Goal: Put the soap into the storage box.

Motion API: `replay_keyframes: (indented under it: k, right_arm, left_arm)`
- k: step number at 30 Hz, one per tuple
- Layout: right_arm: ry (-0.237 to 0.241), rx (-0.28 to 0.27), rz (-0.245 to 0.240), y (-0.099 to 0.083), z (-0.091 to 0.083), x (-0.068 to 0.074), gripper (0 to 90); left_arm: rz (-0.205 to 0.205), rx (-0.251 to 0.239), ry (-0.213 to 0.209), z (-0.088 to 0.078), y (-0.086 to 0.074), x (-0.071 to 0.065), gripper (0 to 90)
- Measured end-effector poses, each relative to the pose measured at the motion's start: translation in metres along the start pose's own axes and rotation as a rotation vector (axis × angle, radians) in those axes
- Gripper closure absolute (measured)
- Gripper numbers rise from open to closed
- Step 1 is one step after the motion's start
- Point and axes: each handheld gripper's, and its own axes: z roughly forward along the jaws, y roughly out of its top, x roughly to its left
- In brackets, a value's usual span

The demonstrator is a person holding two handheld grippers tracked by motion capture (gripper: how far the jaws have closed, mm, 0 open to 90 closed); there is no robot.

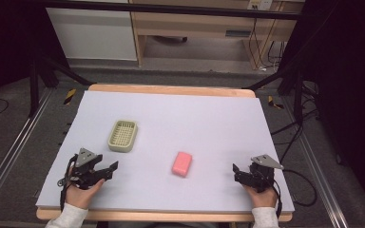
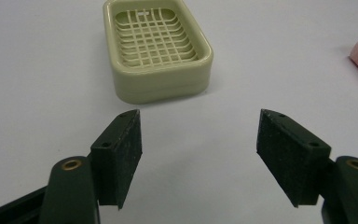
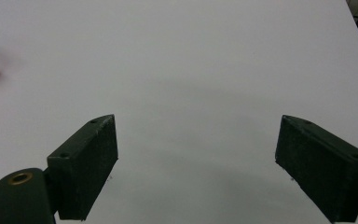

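Grippers sit at the near corners of the bench (image 1: 171, 109), one in each hand; the left gripper (image 1: 108, 170) points toward the middle of the white sheet, its jaws spread with nothing between them; in the left gripper view the cream soap dish (image 2: 156, 49) lies just ahead of the two black pads (image 2: 128, 154), upright, its lattice floor bare; the right gripper (image 1: 237, 172) rests near the right edge, its jaws likewise spread wide over bare sheet in the right gripper view; the pink soap bar (image 1: 182, 164) lies flat between the two grippers, apart from both, nearer the person than the soap dish and to its right; a corner of the bar shows at the edge of each gripper view.
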Motion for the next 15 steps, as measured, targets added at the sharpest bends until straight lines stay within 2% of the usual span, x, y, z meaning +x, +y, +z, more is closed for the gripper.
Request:
replay_keyframes:
  k: [15]
  right_arm:
    - [-0.009,0.002,-0.019,0.000,0.000,0.003,13.1]
  left_arm:
    - [0.015,0.001,-0.031,0.004,0.006,-0.012,29.3]
